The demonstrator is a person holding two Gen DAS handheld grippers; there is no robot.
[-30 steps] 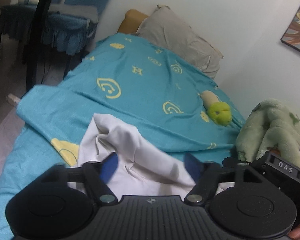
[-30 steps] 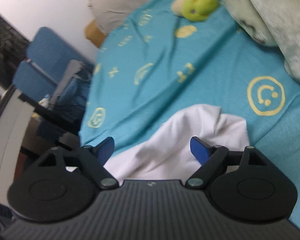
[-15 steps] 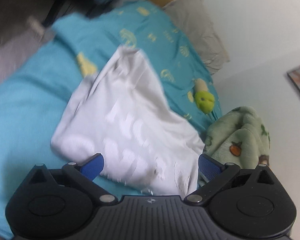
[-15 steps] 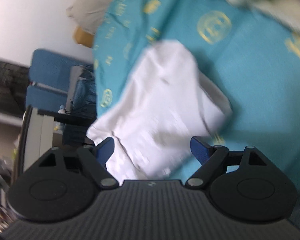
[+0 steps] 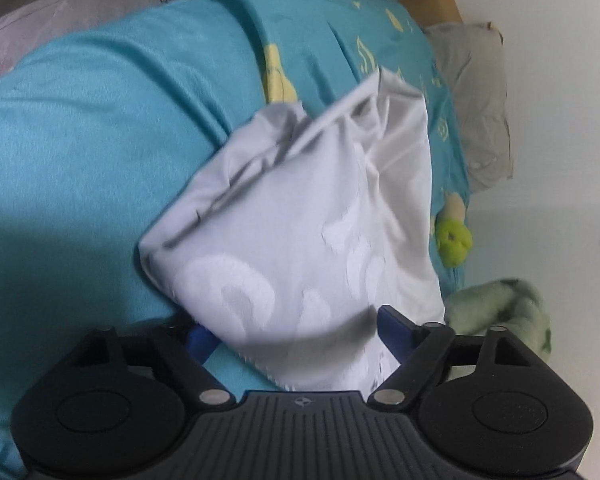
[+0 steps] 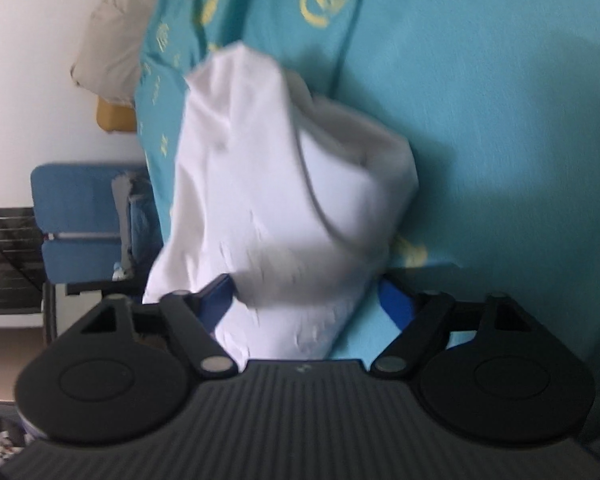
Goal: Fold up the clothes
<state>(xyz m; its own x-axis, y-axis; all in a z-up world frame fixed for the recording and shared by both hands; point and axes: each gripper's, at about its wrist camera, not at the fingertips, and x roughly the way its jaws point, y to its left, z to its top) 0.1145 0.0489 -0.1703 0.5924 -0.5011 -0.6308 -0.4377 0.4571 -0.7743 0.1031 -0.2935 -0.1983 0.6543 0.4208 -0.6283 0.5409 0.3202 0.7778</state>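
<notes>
The white garment (image 5: 312, 216) is lying on the teal bedsheet (image 5: 84, 152), partly doubled over itself, with a rumpled ridge running across its far end and a pale woven pattern showing on the near panel (the right wrist view is blurred, so the creases there are hard to read). Its near edge is reaching in between the blue fingertips (image 5: 394, 330) of the left gripper (image 5: 296, 334), whose jaws are standing wide apart with nothing pinched; that looks like a hover above the hem, lining up for a grasp. The right gripper (image 6: 308, 300) is doing the same from the other side, jaws spread wide around the cloth's near end, one blue pad (image 6: 396, 306) sitting just beside the fabric, the other partly hidden behind it. Both tools are framing the same piece from opposite sides, which suggests the next fold needs two corners lifted together. Further out, a green plush toy (image 5: 454, 240) is resting near the sheet's far edge, a grey pillow (image 5: 480, 112) is lying by the wall, and a green fleece blanket (image 5: 504, 308) is bunched close beside the left gripper, clear of the working area.
</notes>
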